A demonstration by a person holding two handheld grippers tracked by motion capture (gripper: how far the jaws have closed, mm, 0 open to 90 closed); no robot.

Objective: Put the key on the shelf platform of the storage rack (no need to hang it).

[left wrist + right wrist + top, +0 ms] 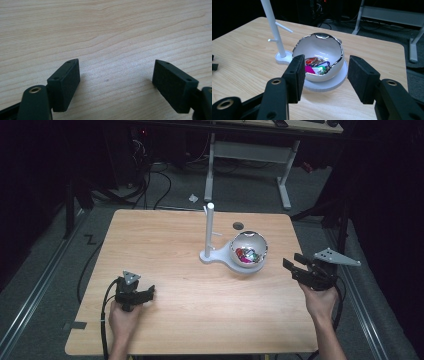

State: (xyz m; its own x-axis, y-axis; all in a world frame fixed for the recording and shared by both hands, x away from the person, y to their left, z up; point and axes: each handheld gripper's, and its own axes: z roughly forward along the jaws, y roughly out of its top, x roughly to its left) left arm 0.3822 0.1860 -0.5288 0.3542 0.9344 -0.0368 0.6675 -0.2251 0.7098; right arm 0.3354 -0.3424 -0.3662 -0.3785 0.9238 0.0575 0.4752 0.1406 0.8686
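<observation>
- Left claw [150,292] rests low on the table [170,245], jaws spread, empty;
- Right claw [295,261], jaws apart, empty, faces the white bowl [248,249] of coloured bits.

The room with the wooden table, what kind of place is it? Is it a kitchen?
Probably not a kitchen: it looks like a lab or workshop. Cables trail over the carpeted floor, a desk frame stands behind, and each hand holds a black gripper above the table.

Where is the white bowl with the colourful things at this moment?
In the high view the white bowl sits on the white stand's base, right of the table's centre, beside the upright post and ahead of the right gripper.
</observation>
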